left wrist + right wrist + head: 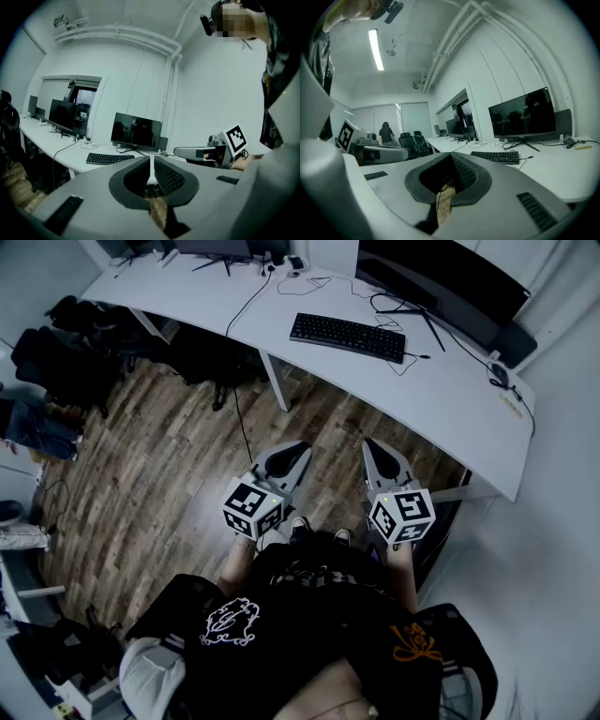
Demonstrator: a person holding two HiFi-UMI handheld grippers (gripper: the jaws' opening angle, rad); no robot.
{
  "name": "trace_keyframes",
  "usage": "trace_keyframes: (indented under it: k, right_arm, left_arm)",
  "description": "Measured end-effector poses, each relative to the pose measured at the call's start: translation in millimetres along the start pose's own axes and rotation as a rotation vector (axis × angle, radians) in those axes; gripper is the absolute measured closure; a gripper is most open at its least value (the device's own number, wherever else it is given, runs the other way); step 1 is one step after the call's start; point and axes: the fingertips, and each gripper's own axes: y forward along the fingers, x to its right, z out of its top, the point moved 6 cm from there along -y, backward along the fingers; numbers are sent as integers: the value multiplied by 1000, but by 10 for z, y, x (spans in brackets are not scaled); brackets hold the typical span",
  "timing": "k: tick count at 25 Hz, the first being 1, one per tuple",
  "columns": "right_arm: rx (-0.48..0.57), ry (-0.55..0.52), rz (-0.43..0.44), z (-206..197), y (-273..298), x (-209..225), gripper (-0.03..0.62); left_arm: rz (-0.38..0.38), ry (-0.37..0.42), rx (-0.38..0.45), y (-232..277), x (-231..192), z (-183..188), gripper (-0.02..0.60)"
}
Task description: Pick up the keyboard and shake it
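Observation:
A black keyboard [348,337] lies flat on the long white desk [441,399], its cable trailing to the right. It also shows in the left gripper view [109,158] and the right gripper view [495,156], well ahead of both tools. My left gripper [298,452] and right gripper [371,448] hang side by side over the wooden floor, short of the desk edge. Both are shut with nothing between the jaws. The tips point toward the desk.
A large dark monitor [441,287] stands behind the keyboard, with cables and a small black item [501,374] to its right. A desk leg [275,381] and a hanging cable [240,399] are ahead on the left. Bags and a chair [56,352] crowd the far left.

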Motion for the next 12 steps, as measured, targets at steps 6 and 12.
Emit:
trace_keyframes:
  k: [6,12]
  right_arm:
    - [2,-14,-12,33,82,28,580]
    - [12,-10,3,61,200,-20,580]
  left_arm:
    - [-20,17,-6,89,-38,29,541]
    - [-31,11,-6,124,-98,23,541]
